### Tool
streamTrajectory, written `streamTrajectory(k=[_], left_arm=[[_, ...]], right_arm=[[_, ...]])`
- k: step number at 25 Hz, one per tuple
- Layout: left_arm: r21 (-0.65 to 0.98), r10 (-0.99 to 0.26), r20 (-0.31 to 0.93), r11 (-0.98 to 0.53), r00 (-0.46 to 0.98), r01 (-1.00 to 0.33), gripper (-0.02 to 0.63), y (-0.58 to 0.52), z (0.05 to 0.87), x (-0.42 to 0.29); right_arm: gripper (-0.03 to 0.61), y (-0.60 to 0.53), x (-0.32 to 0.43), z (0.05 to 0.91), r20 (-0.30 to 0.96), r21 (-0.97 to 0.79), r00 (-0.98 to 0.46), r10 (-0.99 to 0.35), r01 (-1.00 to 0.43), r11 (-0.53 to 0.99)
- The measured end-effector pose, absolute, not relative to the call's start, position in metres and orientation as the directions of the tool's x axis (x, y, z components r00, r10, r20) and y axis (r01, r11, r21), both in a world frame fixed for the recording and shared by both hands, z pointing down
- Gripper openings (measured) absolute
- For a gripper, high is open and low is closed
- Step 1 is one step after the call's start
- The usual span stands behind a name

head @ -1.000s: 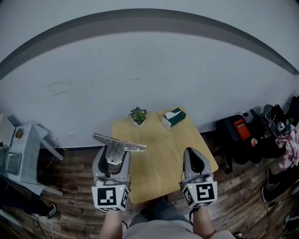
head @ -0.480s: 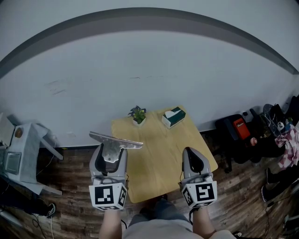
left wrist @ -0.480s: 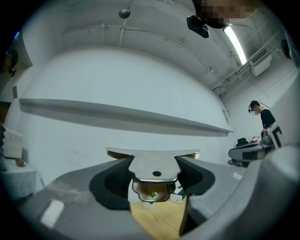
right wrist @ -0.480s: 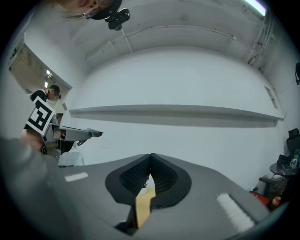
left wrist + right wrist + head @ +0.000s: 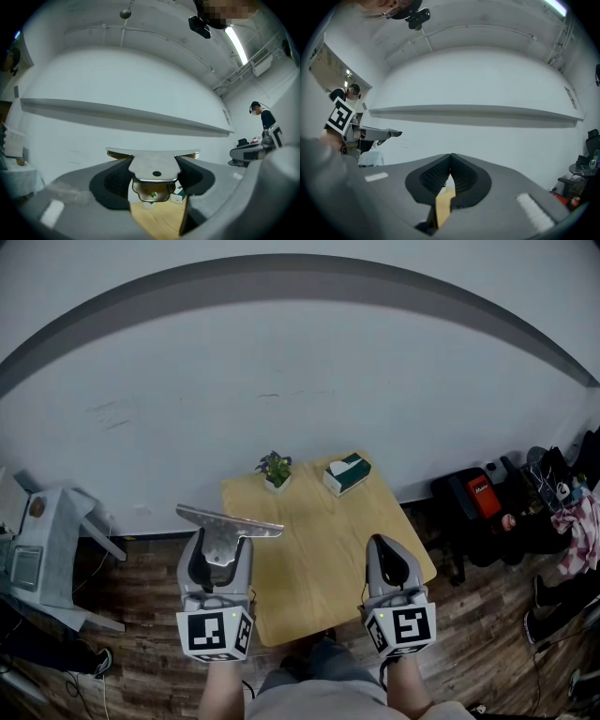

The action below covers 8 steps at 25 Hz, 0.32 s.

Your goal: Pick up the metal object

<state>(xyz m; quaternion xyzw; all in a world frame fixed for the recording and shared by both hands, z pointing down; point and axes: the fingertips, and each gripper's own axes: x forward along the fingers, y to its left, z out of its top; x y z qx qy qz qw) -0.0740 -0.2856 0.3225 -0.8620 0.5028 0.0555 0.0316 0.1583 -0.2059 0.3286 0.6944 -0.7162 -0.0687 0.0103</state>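
Observation:
The metal object (image 5: 230, 521) is a flat T-shaped plate with a wide straight bar at its far end and a small hole in its stem. My left gripper (image 5: 223, 546) is shut on the stem and holds the plate level in the air beside the left edge of the wooden table (image 5: 319, 559). In the left gripper view the plate (image 5: 154, 164) spans the gap between both pads. My right gripper (image 5: 387, 547) hovers over the table's right side, shut, with nothing between its pads (image 5: 440, 174). From the right gripper view the plate's tip (image 5: 391, 133) shows at far left.
A small potted plant (image 5: 276, 471) and a green-and-white tissue box (image 5: 347, 474) stand at the table's far edge, against a white wall. A white machine (image 5: 47, 549) stands on the floor at left. Bags and clutter (image 5: 487, 498) lie at right.

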Motion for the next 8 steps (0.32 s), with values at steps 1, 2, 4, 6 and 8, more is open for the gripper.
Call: streamTrajectory(k=[1,2,4,6,8], left_arm=[[0.002,-0.863,-0.127,-0.493,0.488,-0.870,0.304,-0.2851,0.3224,-0.0736],[0.003,-0.864,-0.126,-0.492,0.488,-0.870,0.304,-0.2845,0.3224,-0.0731],[0.004,-0.864,-0.125,-0.492,0.488,-0.871,0.304,-0.2836,0.3230,-0.0724],[0.001,-0.863,-0.126,-0.492,0.488,-0.870,0.304,-0.2834,0.3234,-0.0716],[0.000,-0.864,-0.126,-0.492,0.488,-0.871,0.304,-0.2833,0.3236,-0.0708]], right_arm=[[0.002,-0.2055,0.1584,0.3283,-0.081,0.113,-0.035,-0.996,-0.993,0.026],[0.002,-0.2050,0.1586,0.3282,-0.081,0.113,-0.035,-0.996,-0.993,0.026],[0.002,-0.2042,0.1590,0.3284,-0.082,0.113,-0.036,-0.996,-0.993,0.027],[0.002,-0.2040,0.1597,0.3290,-0.082,0.113,-0.038,-0.996,-0.993,0.029],[0.002,-0.2039,0.1606,0.3295,-0.080,0.114,-0.039,-0.996,-0.993,0.030]])
